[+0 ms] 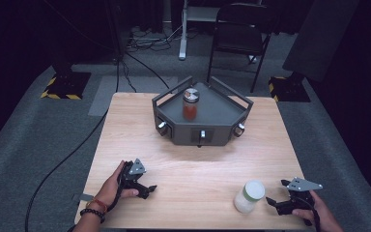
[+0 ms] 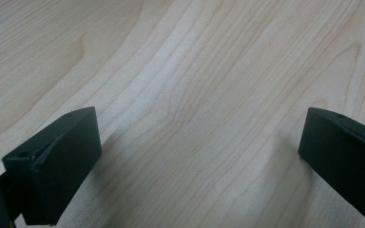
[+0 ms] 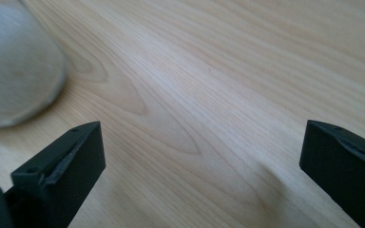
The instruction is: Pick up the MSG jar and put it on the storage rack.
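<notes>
A jar with white contents and a pale green lid [image 1: 249,196] stands near the table's front edge, right of the middle. My right gripper [image 1: 276,192] rests open on the table just right of it, jaws wide apart over bare wood [image 3: 202,142]; the jar [image 3: 14,71] shows blurred at the upper left of the right gripper view. At the front left my left gripper [image 1: 147,186] lies open on the table, nothing between its jaws [image 2: 199,142]. A second jar with reddish contents and a metal lid [image 1: 191,104] stands upright on the dark grey tray.
The dark grey angular tray [image 1: 222,113] with rails and knobs sits at the table's far middle. The wooden table [image 1: 140,140] ends close behind both hands. A folding chair [image 1: 239,34], stand bases and cables lie on the floor beyond.
</notes>
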A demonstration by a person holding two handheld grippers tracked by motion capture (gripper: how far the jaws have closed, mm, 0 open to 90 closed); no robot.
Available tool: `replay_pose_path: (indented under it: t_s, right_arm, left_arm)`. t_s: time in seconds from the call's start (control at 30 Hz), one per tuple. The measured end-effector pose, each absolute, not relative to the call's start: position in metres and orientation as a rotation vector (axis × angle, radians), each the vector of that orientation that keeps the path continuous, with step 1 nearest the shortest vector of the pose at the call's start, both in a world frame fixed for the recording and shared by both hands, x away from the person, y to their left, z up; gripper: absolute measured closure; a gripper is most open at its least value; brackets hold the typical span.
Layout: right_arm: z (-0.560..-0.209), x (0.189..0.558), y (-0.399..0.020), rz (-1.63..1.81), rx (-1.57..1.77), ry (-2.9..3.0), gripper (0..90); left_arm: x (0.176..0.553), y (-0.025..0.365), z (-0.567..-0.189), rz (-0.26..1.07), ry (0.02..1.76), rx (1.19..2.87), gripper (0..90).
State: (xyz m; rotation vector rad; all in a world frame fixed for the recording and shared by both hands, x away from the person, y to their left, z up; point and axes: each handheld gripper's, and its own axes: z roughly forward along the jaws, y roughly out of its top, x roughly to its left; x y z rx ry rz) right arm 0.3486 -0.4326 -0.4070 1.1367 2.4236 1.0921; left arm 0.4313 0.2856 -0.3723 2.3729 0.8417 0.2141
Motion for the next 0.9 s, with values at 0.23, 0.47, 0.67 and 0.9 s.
replay_pose_path:
  t_s: [0.23, 0.47, 0.67, 0.9]
  right_arm:
    - [-0.401, 0.338, -0.443, 1.265, 1.026, 2.38, 1.1]
    - [-0.395, 0.334, -0.446, 1.415, 0.891, 2.367, 1.2]
    - [-0.395, 0.335, -0.445, 1.501, 0.807, 2.382, 1.2]
    - [-0.394, 0.342, -0.432, 1.533, 0.752, 2.424, 1.2]
  left_arm:
    - [0.431, 0.285, -0.372, 0.215, 0.844, 2.372, 0.2]
    - [0.431, 0.285, -0.372, 0.215, 0.846, 2.371, 0.2]
    - [0.43, 0.285, -0.372, 0.216, 0.849, 2.37, 0.2]
    - [0.431, 0.285, -0.372, 0.216, 0.848, 2.371, 0.2]
